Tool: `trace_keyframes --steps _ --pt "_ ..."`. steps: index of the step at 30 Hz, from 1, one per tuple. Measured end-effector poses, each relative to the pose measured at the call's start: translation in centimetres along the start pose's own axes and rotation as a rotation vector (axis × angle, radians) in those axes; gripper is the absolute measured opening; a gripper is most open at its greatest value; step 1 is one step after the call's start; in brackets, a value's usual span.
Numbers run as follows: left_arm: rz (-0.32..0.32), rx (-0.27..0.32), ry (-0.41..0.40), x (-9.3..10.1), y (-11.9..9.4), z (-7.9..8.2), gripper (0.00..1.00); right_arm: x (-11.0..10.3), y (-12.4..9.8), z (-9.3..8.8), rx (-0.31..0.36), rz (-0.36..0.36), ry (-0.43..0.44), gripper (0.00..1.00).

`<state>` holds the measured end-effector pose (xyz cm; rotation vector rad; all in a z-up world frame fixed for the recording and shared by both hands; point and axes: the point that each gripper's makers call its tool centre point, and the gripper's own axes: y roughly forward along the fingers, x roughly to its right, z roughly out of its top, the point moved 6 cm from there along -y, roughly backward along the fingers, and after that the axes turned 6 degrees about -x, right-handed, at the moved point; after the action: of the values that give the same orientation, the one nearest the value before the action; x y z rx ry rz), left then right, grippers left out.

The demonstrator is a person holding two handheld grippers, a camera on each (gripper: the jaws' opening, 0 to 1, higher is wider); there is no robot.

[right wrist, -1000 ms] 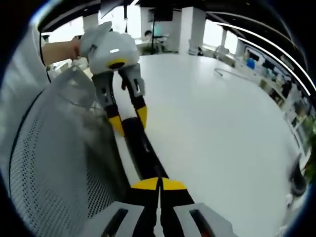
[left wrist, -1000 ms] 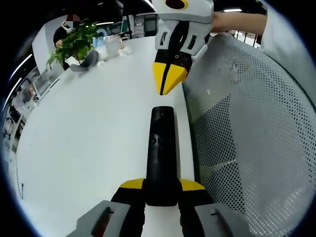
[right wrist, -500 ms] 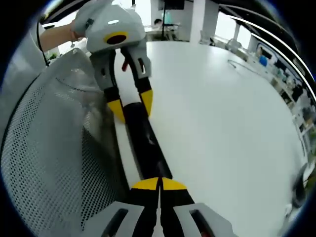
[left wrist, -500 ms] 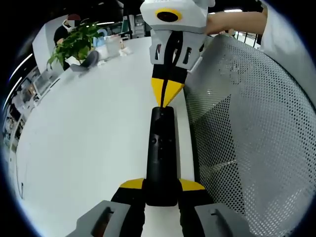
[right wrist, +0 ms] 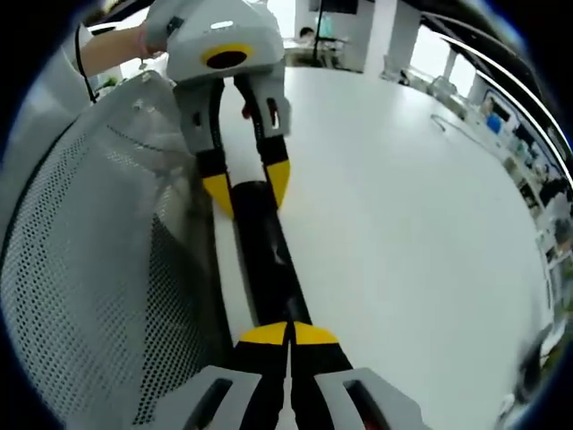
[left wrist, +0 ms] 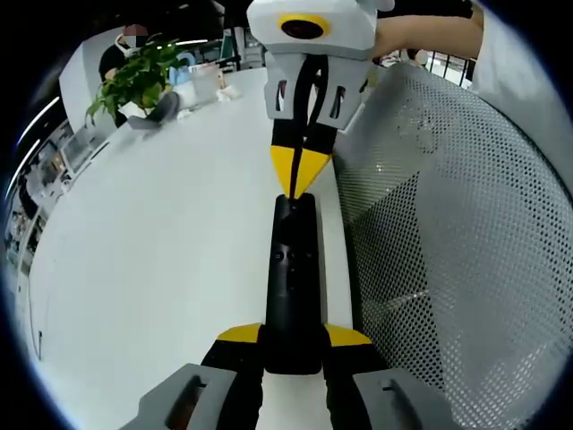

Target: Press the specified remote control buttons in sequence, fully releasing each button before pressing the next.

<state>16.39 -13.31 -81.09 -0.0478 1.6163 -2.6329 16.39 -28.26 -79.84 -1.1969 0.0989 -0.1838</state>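
One remote (left wrist: 292, 278) lies on the table (left wrist: 161, 242). The left gripper (left wrist: 293, 345) clamps its near end, hiding it. The right gripper (left wrist: 299, 179), jaws closed, touches its far end.

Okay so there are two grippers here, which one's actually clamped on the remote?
The left gripper: its yellow-tipped jaws sit either side of the black remote, clamped on its end. The right gripper has its jaws closed to a point, tip at the remote's far end.

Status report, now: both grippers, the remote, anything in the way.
Left gripper shut on remote. Right gripper shut, tips at remote's far end. Mesh chair back beside the remote, not blocking.
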Motion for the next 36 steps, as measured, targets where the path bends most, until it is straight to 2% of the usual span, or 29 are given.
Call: trace_keyframes --steps 13,16,20,23,33,34,36 --pt "-0.001 -0.019 -0.009 0.0 0.0 0.1 0.24 0.2 0.3 0.8 -0.130 0.024 -0.059 0.00" --pt "-0.001 -0.027 -0.003 0.0 0.0 0.2 0.24 0.2 0.3 0.9 -0.147 0.022 -0.027 0.00" --pt "0.000 -0.035 -0.003 0.1 0.1 0.2 0.24 0.1 0.3 0.8 -0.149 0.019 -0.035 0.00" --pt "0.004 -0.031 -0.005 0.1 0.0 0.2 0.24 0.2 0.2 0.4 -0.105 0.011 -0.004 0.00" --pt "0.007 0.005 -0.013 0.2 0.0 0.0 0.24 -0.4 0.1 -0.7 0.140 -0.064 0.140 0.00" --pt "0.008 0.006 -0.014 0.2 0.0 0.0 0.24 -0.4 0.1 -0.7 0.154 -0.060 0.162 0.00" --pt "0.009 0.009 -0.017 0.2 0.0 0.0 0.24 -0.1 0.0 -0.6 0.136 -0.033 0.171 0.00"
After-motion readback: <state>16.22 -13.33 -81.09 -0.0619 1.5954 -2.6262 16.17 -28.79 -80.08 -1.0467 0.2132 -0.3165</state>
